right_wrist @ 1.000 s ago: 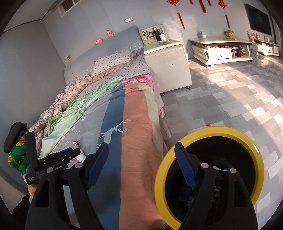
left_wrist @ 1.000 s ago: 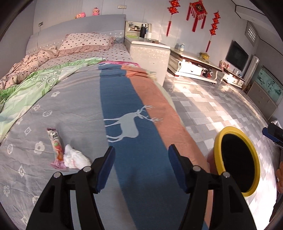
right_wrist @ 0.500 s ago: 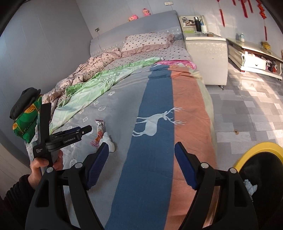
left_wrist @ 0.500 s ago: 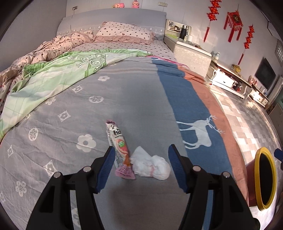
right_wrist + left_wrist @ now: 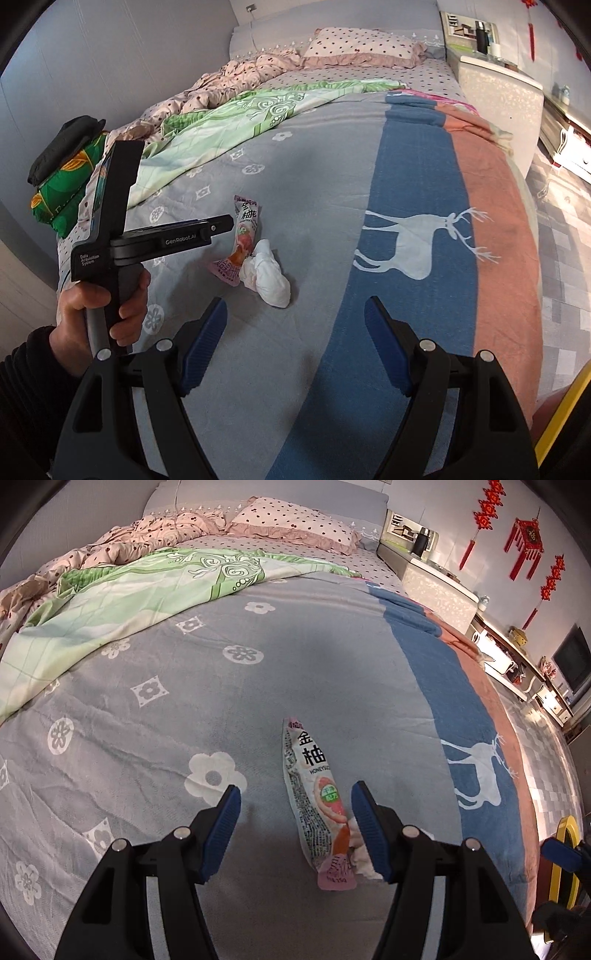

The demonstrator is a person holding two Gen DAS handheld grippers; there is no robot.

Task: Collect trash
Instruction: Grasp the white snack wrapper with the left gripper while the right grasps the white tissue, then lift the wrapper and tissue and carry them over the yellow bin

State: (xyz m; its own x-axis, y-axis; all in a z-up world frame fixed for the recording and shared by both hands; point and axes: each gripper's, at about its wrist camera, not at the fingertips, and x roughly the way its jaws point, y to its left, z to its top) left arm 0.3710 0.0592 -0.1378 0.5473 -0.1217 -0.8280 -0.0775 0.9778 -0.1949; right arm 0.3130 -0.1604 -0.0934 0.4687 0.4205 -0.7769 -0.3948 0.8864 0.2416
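Hovering over a bed (image 5: pixel 258 686) spread with a grey flower-patterned blanket, the left gripper (image 5: pixel 295 805) had its two blue-padded fingers (image 5: pixel 225 819) spread fairly wide, gripping nothing. A long snack wrapper (image 5: pixel 314 797), printed with a grapefruit picture, lay flat on the blanket in the gap between those fingers, nearer the right-hand one; whether the pads touched it could not be told. A crumpled white tissue (image 5: pixel 356 853) peeked out from behind that right-hand finger, touching the wrapper's lower end. In the right wrist view, the right gripper (image 5: pixel 295 347) was likewise spread wide and empty, held over the blanket where the grey met a blue stripe bearing a white deer (image 5: pixel 417 240). The wrapper and tissue lay ahead of it and to the left, well clear of its fingers (image 5: pixel 203 343). That same view showed the person's left hand (image 5: pixel 99 314), in a dark sleeve, gripping the handle of the left gripper, whose tip pointed at the wrapper's upper half. A yellow-rimmed bin (image 5: pixel 567 860) stood on the floor beside the bed, at the right edge of the left wrist view. A polka-dot pillow (image 5: pixel 365 44) lay at the head of the bed.
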